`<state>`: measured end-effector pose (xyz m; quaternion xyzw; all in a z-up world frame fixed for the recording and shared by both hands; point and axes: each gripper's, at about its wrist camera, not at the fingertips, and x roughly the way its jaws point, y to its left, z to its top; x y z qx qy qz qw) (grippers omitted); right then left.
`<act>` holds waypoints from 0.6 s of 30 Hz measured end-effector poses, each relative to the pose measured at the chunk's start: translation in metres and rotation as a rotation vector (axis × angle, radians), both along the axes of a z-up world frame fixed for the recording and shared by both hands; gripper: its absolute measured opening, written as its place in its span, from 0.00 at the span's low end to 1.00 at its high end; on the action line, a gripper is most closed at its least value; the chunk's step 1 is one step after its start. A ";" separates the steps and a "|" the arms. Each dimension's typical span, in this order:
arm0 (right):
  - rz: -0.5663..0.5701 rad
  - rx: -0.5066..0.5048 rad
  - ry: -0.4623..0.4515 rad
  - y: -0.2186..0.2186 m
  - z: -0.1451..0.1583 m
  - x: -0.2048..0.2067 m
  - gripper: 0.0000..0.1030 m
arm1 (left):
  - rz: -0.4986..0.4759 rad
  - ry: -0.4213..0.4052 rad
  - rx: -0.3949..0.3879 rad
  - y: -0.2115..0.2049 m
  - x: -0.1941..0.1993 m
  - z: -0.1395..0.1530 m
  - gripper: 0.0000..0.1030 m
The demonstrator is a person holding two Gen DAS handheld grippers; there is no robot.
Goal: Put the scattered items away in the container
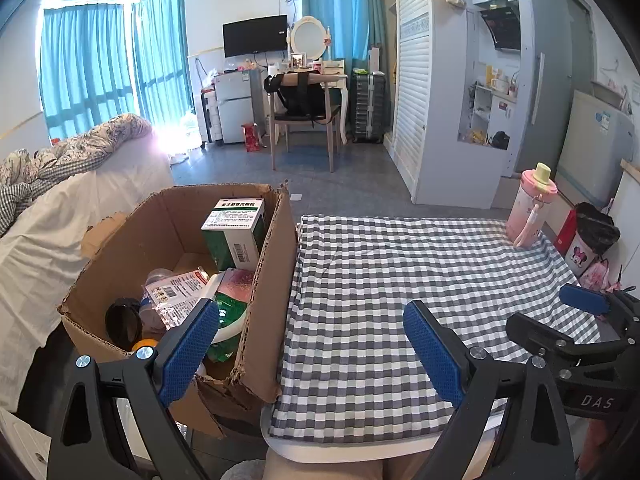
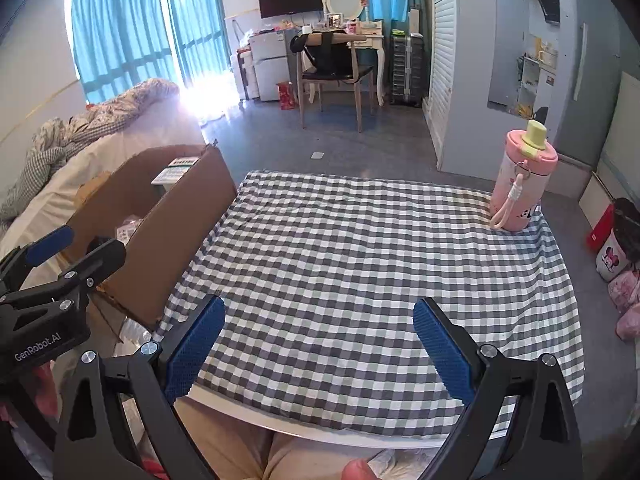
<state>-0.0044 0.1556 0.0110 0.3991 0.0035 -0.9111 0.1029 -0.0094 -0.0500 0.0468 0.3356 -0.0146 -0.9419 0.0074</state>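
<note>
An open cardboard box [image 1: 272, 264] stands left of the table and holds a green-and-white medicine box [image 1: 234, 232], packets, a black lid and other items; it also shows in the right wrist view [image 2: 180, 216]. A pink bottle [image 1: 530, 208] with a yellow cap stands upright at the far right corner of the checkered tablecloth [image 1: 400, 280], and shows in the right wrist view [image 2: 520, 180] too. My left gripper [image 1: 312, 340] is open and empty, straddling the box's right wall and the table's left edge. My right gripper [image 2: 320, 344] is open and empty above the table's near edge.
A bed with a rumpled quilt [image 1: 60, 160] lies to the left behind the box. A chair [image 1: 304, 120] and dressing table stand across the room. Bags and a bin [image 1: 592, 240] sit on the floor right of the table. The person's legs [image 2: 260, 456] are under the near edge.
</note>
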 end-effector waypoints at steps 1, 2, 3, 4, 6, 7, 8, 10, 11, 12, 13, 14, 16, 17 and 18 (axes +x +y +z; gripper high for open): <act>0.003 0.002 -0.002 -0.001 -0.001 0.000 0.93 | 0.002 -0.001 0.000 -0.001 0.000 0.000 0.93; 0.005 0.003 -0.002 -0.002 -0.001 0.000 0.93 | 0.005 -0.003 0.000 -0.002 -0.001 -0.001 0.93; 0.005 0.004 -0.002 -0.003 -0.001 0.000 0.93 | 0.009 -0.004 0.001 -0.003 -0.001 -0.001 0.93; 0.006 0.006 -0.004 -0.003 -0.002 0.000 0.93 | 0.011 -0.005 0.001 -0.003 -0.001 -0.001 0.93; 0.006 0.007 -0.007 -0.004 -0.003 -0.001 0.93 | 0.015 -0.009 0.001 -0.004 -0.001 -0.001 0.93; 0.007 0.008 -0.009 -0.005 -0.003 -0.001 0.93 | 0.017 -0.011 0.001 -0.005 -0.002 -0.002 0.93; 0.008 0.009 -0.010 -0.006 -0.003 -0.001 0.93 | 0.019 -0.013 0.001 -0.006 -0.002 -0.003 0.93; 0.009 0.011 -0.015 -0.009 -0.004 -0.001 0.93 | 0.020 -0.018 0.001 -0.006 -0.002 -0.004 0.93; 0.010 0.012 -0.018 -0.009 -0.005 -0.002 0.93 | 0.021 -0.022 0.001 -0.006 -0.003 -0.005 0.93; 0.012 0.014 -0.020 -0.010 -0.005 -0.002 0.93 | 0.022 -0.025 0.002 -0.007 -0.003 -0.006 0.93; 0.013 0.015 -0.021 -0.011 -0.006 -0.002 0.93 | 0.022 -0.028 0.002 -0.007 -0.003 -0.006 0.93; 0.015 0.016 -0.021 -0.011 -0.006 -0.002 0.93 | 0.022 -0.030 0.002 -0.008 -0.004 -0.007 0.93; 0.017 0.016 -0.021 -0.012 -0.006 -0.002 0.93 | 0.024 -0.033 0.005 -0.009 -0.004 -0.008 0.93; 0.017 0.015 -0.022 -0.013 -0.006 -0.002 0.93 | 0.024 -0.033 0.007 -0.009 -0.004 -0.008 0.93; 0.018 0.015 -0.022 -0.013 -0.006 -0.002 0.93 | 0.025 -0.031 0.008 -0.010 -0.003 -0.008 0.93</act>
